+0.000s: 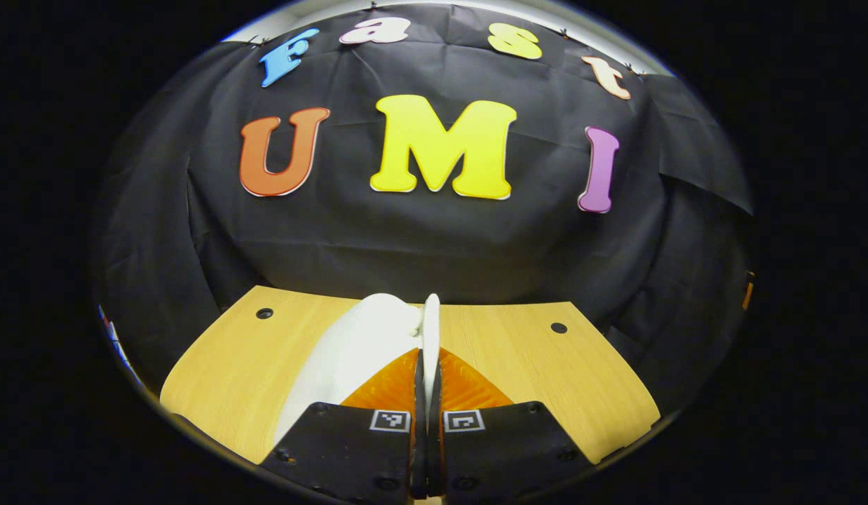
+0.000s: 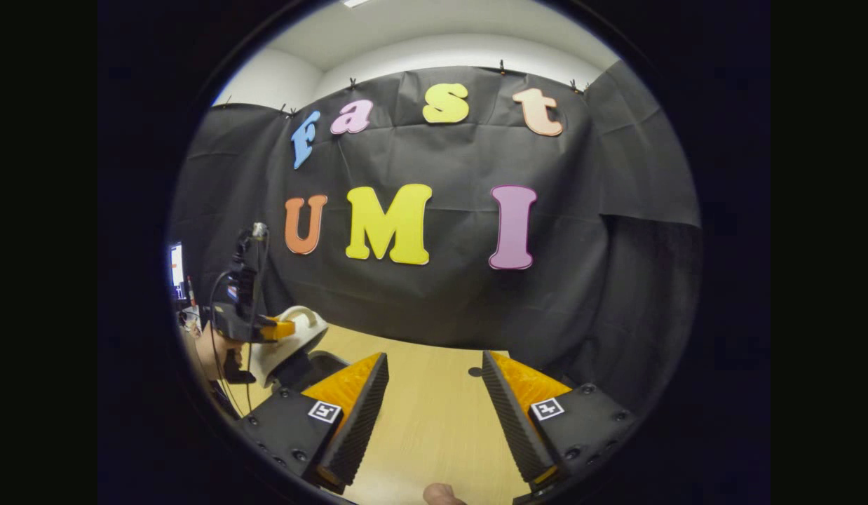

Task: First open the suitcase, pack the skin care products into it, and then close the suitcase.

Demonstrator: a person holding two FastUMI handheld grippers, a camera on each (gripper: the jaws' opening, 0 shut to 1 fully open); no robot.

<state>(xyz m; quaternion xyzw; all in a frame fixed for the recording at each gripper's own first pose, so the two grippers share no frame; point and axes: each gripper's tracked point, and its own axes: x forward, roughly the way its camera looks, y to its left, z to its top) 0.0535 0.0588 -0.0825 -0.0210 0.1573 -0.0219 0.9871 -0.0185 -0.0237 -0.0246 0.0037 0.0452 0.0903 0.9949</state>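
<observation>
White, smooth, rounded suitcase [image 1: 360, 351] part pinched edge-on between the left gripper's [image 1: 427, 365] pressed-together fingers, above a wood table [image 1: 581, 379]. Right gripper [image 2: 434, 400] spread wide, holding nothing, over the same table; suitcase [image 2: 294, 340] at its left, beside a hand [image 2: 213, 354].

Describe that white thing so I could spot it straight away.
Start at the wooden table before the black cloth wall. The white case stands at its left side, pinched by the left gripper. It is smooth, rounded, and has a handle on top.
</observation>
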